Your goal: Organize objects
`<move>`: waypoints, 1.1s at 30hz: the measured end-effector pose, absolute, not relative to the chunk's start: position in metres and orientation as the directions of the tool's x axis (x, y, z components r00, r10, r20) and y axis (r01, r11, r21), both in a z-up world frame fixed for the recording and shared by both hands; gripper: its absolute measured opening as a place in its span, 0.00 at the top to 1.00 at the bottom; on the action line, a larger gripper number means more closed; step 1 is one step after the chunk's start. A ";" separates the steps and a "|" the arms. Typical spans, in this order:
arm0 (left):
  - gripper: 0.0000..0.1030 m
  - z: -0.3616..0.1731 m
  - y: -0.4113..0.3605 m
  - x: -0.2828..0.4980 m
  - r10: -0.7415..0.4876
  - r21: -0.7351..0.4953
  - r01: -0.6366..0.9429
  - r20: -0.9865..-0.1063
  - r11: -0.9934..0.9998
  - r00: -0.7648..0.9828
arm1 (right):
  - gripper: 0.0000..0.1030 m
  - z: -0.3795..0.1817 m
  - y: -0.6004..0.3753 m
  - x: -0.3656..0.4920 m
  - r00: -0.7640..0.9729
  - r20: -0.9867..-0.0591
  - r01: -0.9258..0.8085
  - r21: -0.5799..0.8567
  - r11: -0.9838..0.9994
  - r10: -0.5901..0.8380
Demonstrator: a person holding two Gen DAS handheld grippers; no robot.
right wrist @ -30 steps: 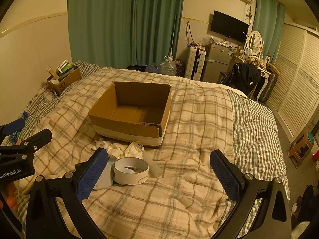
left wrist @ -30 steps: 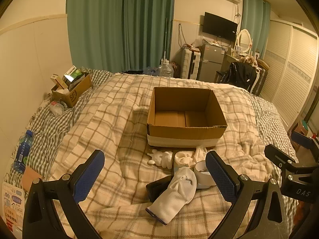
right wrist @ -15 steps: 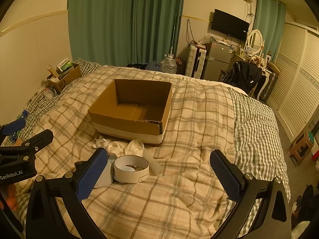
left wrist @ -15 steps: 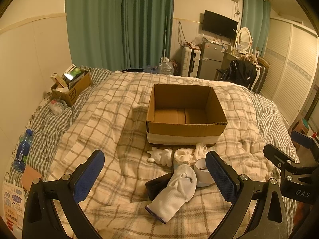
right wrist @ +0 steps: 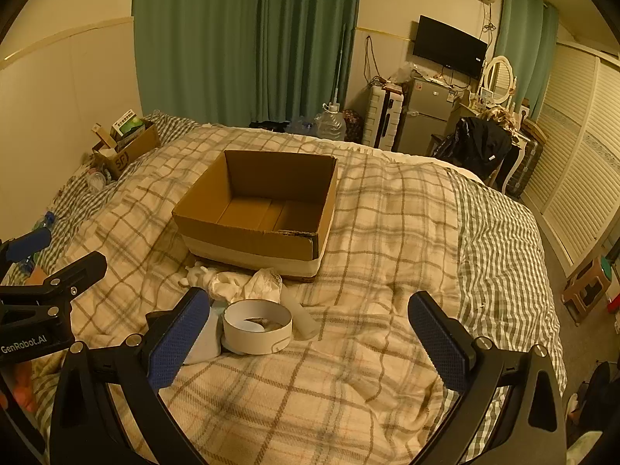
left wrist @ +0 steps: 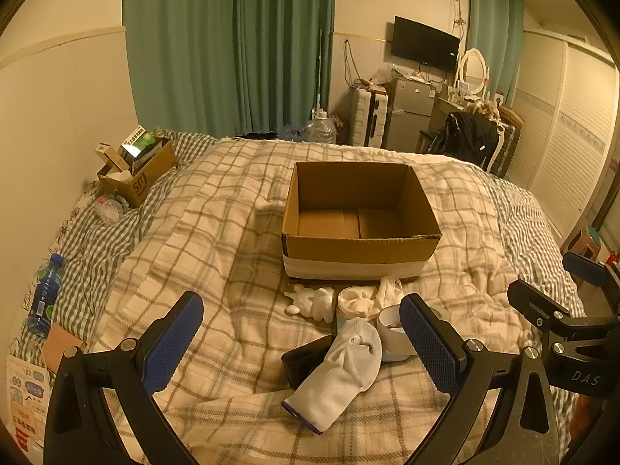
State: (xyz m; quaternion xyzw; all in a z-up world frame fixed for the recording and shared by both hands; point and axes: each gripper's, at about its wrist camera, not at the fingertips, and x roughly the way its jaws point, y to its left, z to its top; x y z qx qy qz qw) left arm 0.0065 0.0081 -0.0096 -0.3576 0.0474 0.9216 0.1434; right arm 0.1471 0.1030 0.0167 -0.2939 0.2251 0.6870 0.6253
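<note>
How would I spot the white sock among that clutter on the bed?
Find the open cardboard box on the plaid blanket. In the pile before it, the white sock lies nearest the camera, draped over a black object; only it has a dark cuff edge.

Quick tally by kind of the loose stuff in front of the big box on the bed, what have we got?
White sock: 1
White round tub: 1
Dark wallet-like thing: 1
Crumpled white wads or bags: about 3, edges unclear
Clear tube: 1
Total: about 7
The cardboard box holds nothing visible.
</note>
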 end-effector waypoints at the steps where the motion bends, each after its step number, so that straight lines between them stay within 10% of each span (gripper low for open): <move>1: 0.00 -0.009 0.009 0.007 0.236 -0.015 -0.307 -0.673 -0.952 -0.701 | 0.00 0.016 0.103 0.147 -0.043 -0.686 -0.992 -0.059 -0.114 0.726; 33: 0.00 -0.021 0.023 0.013 0.318 0.018 -0.473 -0.717 -0.881 -0.620 | 0.00 0.012 0.100 0.150 -0.015 -0.693 -0.996 -0.056 -0.075 0.721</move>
